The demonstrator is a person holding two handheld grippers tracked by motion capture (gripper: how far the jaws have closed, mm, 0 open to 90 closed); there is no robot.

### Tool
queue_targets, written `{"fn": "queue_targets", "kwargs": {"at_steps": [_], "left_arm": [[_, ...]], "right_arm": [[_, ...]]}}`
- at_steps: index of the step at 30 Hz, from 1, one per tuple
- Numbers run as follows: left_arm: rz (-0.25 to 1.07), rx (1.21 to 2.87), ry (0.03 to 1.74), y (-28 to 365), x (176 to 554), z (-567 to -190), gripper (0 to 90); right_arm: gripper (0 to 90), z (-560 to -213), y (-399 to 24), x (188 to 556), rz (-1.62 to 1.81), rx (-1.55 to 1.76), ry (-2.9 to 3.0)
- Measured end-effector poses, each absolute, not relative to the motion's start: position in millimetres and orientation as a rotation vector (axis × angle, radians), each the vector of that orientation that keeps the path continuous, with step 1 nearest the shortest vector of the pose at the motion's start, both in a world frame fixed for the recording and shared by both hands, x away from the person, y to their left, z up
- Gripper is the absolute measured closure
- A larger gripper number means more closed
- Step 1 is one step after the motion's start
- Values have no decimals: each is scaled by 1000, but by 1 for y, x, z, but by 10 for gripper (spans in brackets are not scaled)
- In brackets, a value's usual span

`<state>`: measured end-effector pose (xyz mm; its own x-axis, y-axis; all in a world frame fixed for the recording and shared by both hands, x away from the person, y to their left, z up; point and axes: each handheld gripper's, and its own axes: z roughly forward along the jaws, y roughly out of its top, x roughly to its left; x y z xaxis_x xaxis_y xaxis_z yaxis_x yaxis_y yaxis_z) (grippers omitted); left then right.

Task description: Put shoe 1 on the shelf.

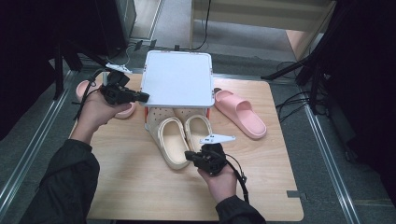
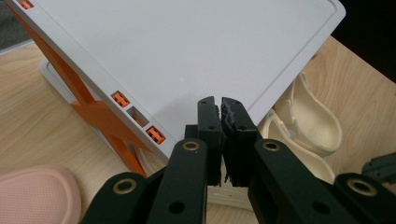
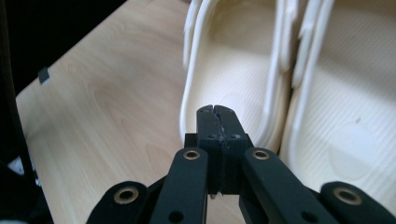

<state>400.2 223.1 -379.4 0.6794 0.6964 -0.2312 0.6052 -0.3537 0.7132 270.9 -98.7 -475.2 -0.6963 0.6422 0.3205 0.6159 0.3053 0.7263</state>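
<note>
A white shelf top (image 1: 177, 79) on orange supports (image 2: 95, 114) stands at the back of the wooden table (image 1: 140, 182). A pair of cream clogs (image 1: 172, 140) lies in front of it, toes tucked under the shelf. My left gripper (image 1: 144, 97) is held at the shelf's left edge, its jaws shut with nothing between them; in the left gripper view its tips (image 2: 219, 105) hover over the white top (image 2: 187, 51). My right gripper (image 1: 188, 155) sits just behind the clogs' heels, shut and empty. In the right gripper view its tips (image 3: 215, 111) point at a clog's heel rim (image 3: 224, 74).
One pink slipper (image 1: 240, 113) lies to the right of the shelf. Another pink slipper (image 1: 84, 88) lies at the table's left edge behind my left hand, and its sole (image 2: 35, 196) is close below the left gripper. Dark stands and cables surround the table.
</note>
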Motion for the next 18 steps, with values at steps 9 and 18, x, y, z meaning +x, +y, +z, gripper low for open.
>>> {"fn": "queue_targets", "kwargs": {"at_steps": [9,18], "left_arm": [[155,2077,994,222,400,-379,892],[156,2079,999,222,399,-379,897]], "right_arm": [[900,-502,-94,256,1307,1154,2625],[900,-518,-87,261,1220,1155,2645]]}}
